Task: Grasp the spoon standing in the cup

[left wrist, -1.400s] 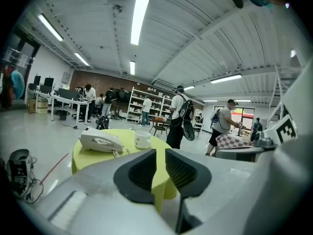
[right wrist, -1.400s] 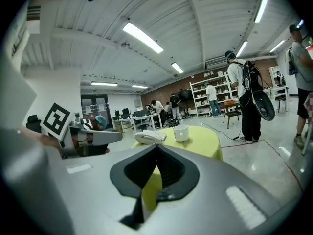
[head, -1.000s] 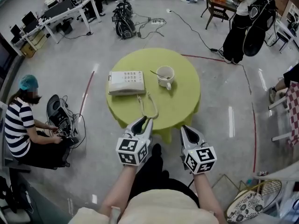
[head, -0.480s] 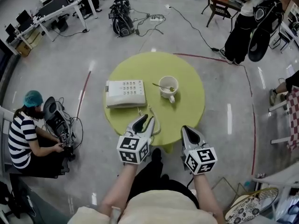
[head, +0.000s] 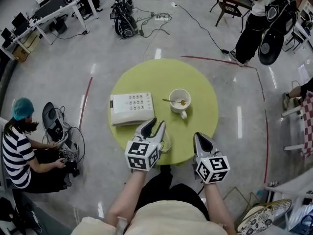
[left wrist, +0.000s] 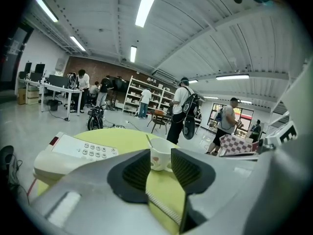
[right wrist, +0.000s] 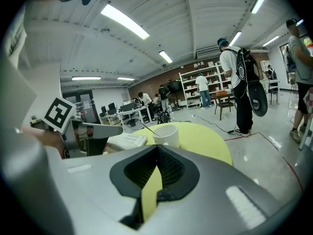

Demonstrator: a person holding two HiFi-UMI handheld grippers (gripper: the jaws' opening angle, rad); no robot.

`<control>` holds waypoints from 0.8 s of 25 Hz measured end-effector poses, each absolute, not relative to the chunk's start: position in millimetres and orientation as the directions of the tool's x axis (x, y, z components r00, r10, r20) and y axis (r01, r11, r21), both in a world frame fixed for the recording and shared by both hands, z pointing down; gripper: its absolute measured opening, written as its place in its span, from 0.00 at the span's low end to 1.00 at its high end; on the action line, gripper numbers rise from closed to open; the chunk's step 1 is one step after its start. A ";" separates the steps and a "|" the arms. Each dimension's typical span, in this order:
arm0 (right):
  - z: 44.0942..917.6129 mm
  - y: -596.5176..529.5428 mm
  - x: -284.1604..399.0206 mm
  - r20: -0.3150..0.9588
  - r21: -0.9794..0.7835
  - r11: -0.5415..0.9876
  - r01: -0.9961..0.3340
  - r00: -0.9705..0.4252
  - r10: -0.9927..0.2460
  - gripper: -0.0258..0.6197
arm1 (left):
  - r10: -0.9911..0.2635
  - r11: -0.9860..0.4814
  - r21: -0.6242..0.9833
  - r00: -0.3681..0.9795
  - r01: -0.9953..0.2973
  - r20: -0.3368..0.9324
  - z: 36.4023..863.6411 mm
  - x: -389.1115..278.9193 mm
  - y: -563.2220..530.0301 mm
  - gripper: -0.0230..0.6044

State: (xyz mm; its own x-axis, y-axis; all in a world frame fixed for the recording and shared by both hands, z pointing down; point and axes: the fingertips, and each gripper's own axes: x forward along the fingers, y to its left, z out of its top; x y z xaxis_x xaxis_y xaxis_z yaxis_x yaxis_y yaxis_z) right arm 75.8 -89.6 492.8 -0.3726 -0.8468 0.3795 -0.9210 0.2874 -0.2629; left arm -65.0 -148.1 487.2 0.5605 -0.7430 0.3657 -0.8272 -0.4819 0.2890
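Head view shows a thin metal spoon (head: pixel 172 101) leaning in a white ceramic cup (head: pixel 189 98), its bowl inside and its handle slanting out over the rim to the left. The cup stands upright near the middle of a round yellow-green table (head: pixel 195 77), with its own handle turned toward the person. In the left gripper view a small reddish motif shows on the cup's wall, too small to read.

Left of the cup and apart from it lies a cream push-button telephone (head: pixel 129 108); its key labels are too small to read. Its coiled cord (head: pixel 168 146) lies at the near table edge.

The left tool (head: pixel 152 126) hovers over that edge with its jaws opening and nothing between the pads; the cup is well beyond them. The right tool (head: pixel 199 137) hangs beside it, jaws closed to a narrow slit, empty. Each tool carries a cube of black-and-white square markers.

A person in a striped shirt and teal cap (head: pixel 19 141) sits on the floor at the left.
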 end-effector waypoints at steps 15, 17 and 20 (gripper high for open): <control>502.7 -127.6 84.4 0.402 -0.277 0.263 -0.924 -0.360 -0.842 0.04 | -0.723 -0.447 0.340 0.558 -0.828 0.408 507.3 -47.1 -197.9 0.28; 504.1 -134.3 84.7 0.403 -0.281 0.270 -0.921 -0.369 -0.838 0.04 | -0.724 -0.434 0.346 0.551 -0.832 0.416 510.9 -46.4 -203.5 0.28; 503.8 -144.3 86.4 0.408 -0.283 0.283 -0.916 -0.383 -0.829 0.04 | -0.725 -0.415 0.354 0.540 -0.838 0.428 513.6 -44.2 -211.1 0.28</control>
State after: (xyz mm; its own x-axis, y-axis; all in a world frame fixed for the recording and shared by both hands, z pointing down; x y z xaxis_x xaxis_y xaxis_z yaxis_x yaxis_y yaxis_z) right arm 86.4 -144.3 503.8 -0.3825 -0.8292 0.4075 -0.9162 0.2833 -0.2835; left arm -44.2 -211.1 513.6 0.5400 -0.7247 0.4280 -0.8379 -0.4152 0.3542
